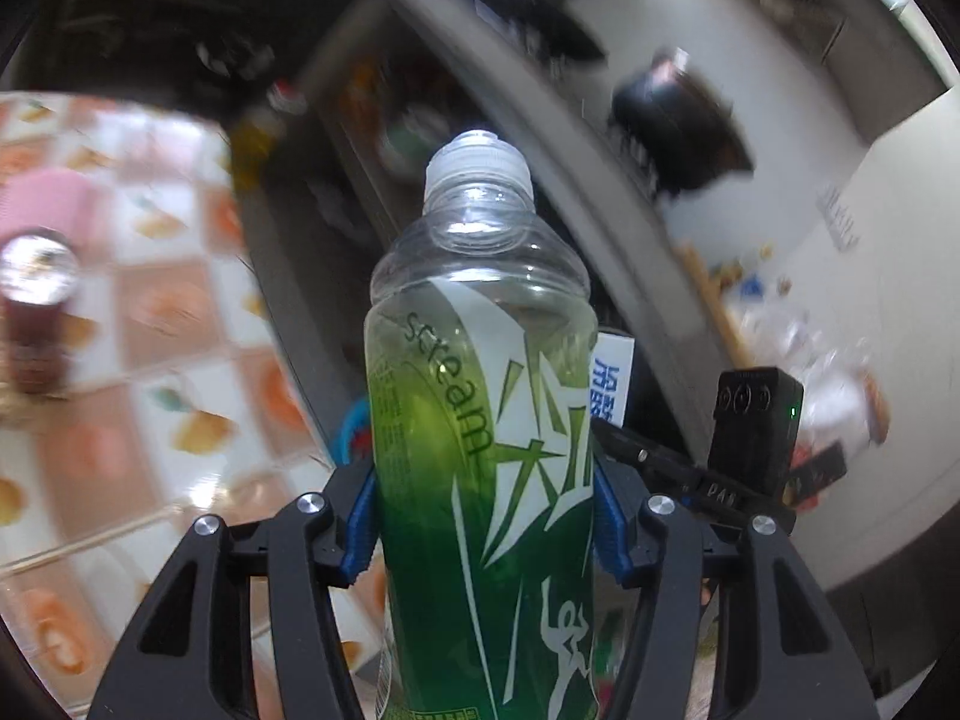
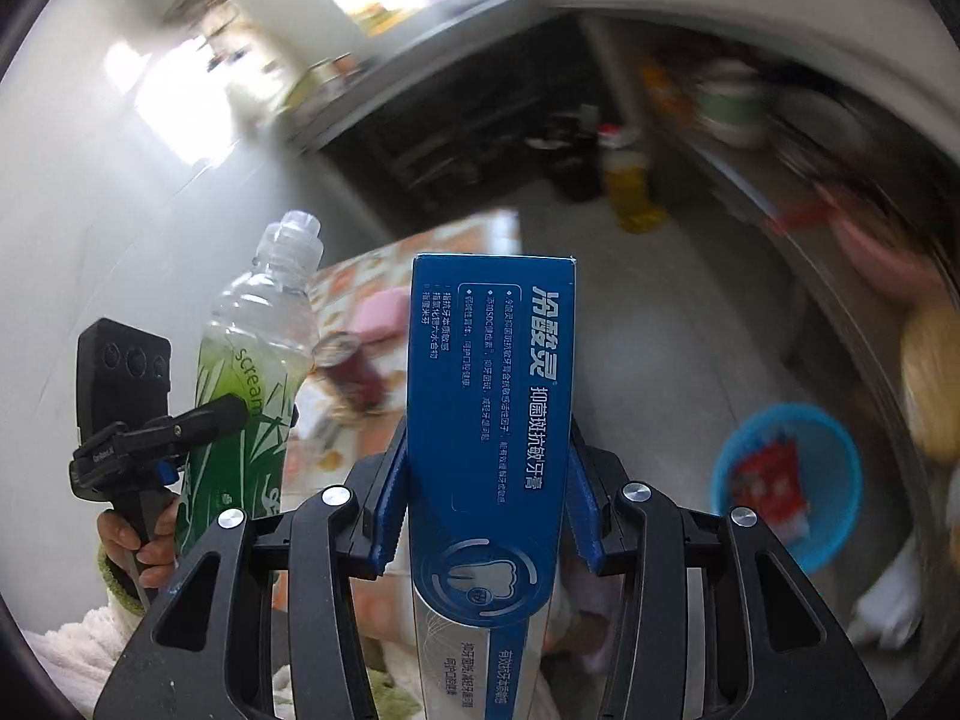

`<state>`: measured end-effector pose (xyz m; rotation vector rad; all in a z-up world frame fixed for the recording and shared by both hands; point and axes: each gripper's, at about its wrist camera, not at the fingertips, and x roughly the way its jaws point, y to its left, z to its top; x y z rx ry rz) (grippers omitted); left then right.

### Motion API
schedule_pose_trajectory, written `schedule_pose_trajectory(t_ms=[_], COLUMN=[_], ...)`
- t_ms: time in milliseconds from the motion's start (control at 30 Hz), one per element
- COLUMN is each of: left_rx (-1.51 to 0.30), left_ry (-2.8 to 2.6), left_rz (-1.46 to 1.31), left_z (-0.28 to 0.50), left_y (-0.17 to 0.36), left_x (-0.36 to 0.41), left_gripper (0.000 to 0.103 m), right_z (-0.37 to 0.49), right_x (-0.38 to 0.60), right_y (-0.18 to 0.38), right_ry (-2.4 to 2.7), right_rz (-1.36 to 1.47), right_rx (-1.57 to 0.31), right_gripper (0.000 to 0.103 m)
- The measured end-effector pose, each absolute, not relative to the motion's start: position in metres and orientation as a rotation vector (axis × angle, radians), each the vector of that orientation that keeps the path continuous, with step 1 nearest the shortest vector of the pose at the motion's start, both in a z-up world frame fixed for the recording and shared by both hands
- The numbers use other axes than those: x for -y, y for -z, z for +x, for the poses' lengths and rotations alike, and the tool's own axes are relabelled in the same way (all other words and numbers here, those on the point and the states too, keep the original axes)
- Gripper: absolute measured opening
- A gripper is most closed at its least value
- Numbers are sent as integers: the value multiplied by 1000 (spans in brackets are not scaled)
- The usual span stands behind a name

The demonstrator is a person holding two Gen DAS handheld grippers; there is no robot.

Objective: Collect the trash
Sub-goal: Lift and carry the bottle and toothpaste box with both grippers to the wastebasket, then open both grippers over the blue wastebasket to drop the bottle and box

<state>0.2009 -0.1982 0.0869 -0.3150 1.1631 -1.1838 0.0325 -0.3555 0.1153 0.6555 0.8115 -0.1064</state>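
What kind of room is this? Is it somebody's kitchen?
Probably a home kitchen or dining corner, though much is blurred. A table has a fruit-patterned cover, a yellow oil bottle stands on the floor by dark shelves, and a blue basket on the floor holds rubbish.

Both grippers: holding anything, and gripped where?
Left gripper clamps the green-labelled bottle around its lower body, cap end away. Right gripper clamps the blue toothpaste box by its long sides, about mid-length.
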Motion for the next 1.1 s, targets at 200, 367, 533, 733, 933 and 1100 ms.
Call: schedule_pose_trajectory(t_ms=[200, 367, 533, 733, 933, 1100], left_rx=[-1418, -1634, -1739, -1818, -1832, -1842], left_ry=[1251, 1212, 1141, 1054, 976, 902], left_rz=[-96, 136, 316, 406, 461, 491], left_z=[178, 158, 145, 137, 138, 149], left_y=[-23, 48, 115, 177, 218, 246], left_x=[324, 419, 488, 534, 553, 560], left_gripper=[56, 56, 56, 56, 56, 56], right_z=[-21, -53, -61, -51, -34, -29], right_x=[409, 449, 483, 520, 542, 561], right_y=[-23, 64, 140, 197, 228, 247], right_ry=[242, 324, 385, 460, 522, 579], right_rz=[911, 1156, 1329, 1422, 1403, 1408], right_rx=[-836, -845, -880, -930, -1005, -1021], right_gripper=[43, 43, 43, 43, 43, 43])
